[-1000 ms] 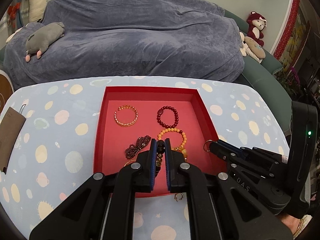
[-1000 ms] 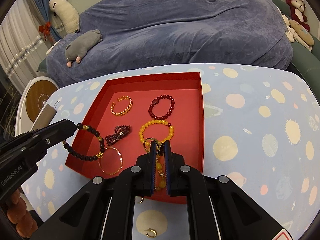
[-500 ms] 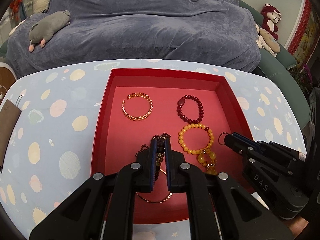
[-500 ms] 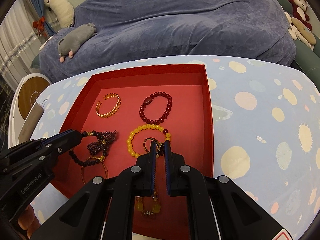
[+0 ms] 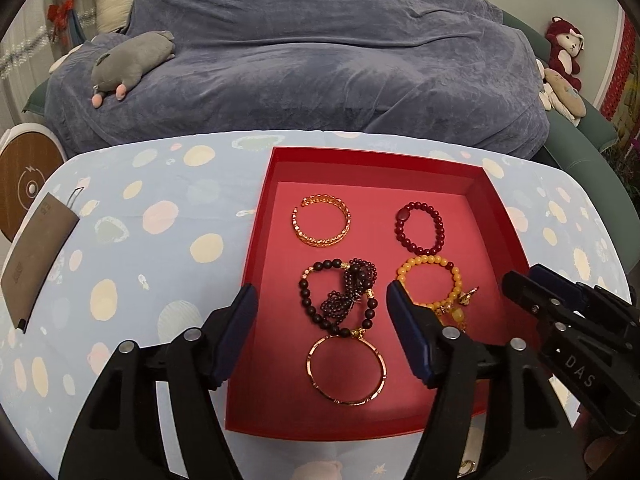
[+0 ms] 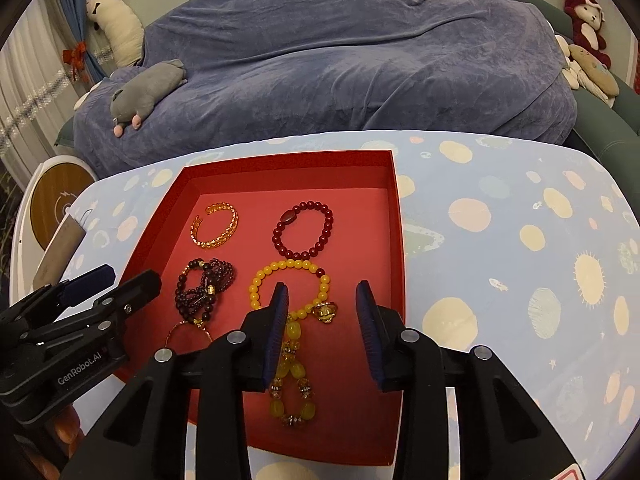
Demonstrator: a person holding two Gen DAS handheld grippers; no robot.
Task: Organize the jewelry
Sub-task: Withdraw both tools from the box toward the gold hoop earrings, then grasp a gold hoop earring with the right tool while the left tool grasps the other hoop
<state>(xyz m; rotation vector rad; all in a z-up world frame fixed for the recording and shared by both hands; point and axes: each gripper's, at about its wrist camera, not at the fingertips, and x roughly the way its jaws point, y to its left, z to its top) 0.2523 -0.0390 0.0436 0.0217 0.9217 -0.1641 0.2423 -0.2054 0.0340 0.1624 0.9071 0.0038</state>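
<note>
Opening now, both grippers' fingers spread: the left gripper (image 5: 320, 308) has dropped the dark bead bracelet (image 5: 338, 300) and the right gripper (image 6: 322, 320) the yellow bead bracelet (image 6: 290, 292) into the red tray (image 5: 276, 184).

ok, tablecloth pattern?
Tablecloth: pale blue with pastel planets, suns and dots. Clearest in the right wrist view.

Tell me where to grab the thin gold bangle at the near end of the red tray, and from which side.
Take the thin gold bangle by its near arc, coming from above with one finger inside the ring and one outside. It lies flat on the red tray, so only the rim gives a hold, and its far arc touches the dark bead bracelet.
</note>
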